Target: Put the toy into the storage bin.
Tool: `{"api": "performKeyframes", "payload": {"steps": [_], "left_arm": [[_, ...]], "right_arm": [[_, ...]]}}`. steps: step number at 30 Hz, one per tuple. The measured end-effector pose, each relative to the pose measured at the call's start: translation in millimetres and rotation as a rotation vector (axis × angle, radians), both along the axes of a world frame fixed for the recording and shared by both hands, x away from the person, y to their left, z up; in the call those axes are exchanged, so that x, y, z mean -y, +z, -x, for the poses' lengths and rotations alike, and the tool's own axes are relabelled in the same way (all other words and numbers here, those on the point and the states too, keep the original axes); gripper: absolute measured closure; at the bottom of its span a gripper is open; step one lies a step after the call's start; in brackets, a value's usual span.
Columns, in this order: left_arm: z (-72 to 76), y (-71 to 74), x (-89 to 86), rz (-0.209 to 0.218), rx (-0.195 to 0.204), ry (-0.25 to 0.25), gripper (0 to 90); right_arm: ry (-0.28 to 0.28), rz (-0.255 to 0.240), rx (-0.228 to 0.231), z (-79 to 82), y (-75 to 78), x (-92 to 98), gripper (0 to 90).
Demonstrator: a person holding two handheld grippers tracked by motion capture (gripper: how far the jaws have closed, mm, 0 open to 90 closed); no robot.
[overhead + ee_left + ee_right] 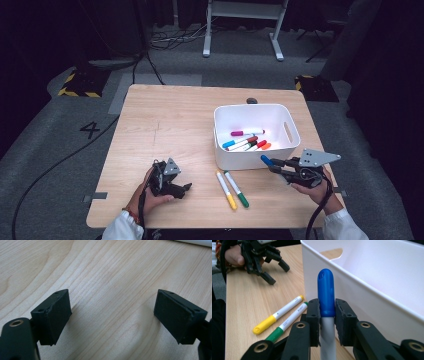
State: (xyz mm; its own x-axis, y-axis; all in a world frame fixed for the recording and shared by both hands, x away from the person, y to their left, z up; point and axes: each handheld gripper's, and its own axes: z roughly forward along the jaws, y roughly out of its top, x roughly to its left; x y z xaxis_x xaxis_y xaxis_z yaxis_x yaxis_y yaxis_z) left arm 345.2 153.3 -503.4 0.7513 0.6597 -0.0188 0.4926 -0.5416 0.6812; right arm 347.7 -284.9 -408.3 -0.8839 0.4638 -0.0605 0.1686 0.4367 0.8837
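Observation:
My right gripper [276,165] [327,312] is shut on a blue-capped marker [326,293] [266,160], lifted off the table beside the near wall of the white bin [250,156] [367,300]. The bin holds several coloured markers [247,142]. A yellow-capped marker [226,190] [275,315] and a green-capped marker [236,189] [287,323] lie side by side on the wood in front of the bin. My left gripper [186,188] [112,317] rests low over bare table at the near left, jaws open with nothing between the pads [55,315].
The wooden table [170,125] has free room across its left and far halves. A small dark object [252,100] sits at the far edge behind the bin. Cables and a desk frame [245,25] stand on the floor beyond.

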Motion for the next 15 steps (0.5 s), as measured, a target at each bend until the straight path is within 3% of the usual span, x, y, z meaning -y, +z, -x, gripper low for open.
{"api": "performKeyframes", "payload": {"steps": [7, 15], "left_arm": [[-0.1, 0.0, 0.0, 0.0, 0.0, 0.0, 14.5], [-0.1, 0.0, 0.0, 0.0, 0.0, 0.0, 14.4]], "right_arm": [[-0.003, -0.045, 0.05, 8.7, 29.4, 9.4, 74.9], [-0.036, -0.031, 0.096, 4.0, 65.8, 17.2, 74.9]]}}
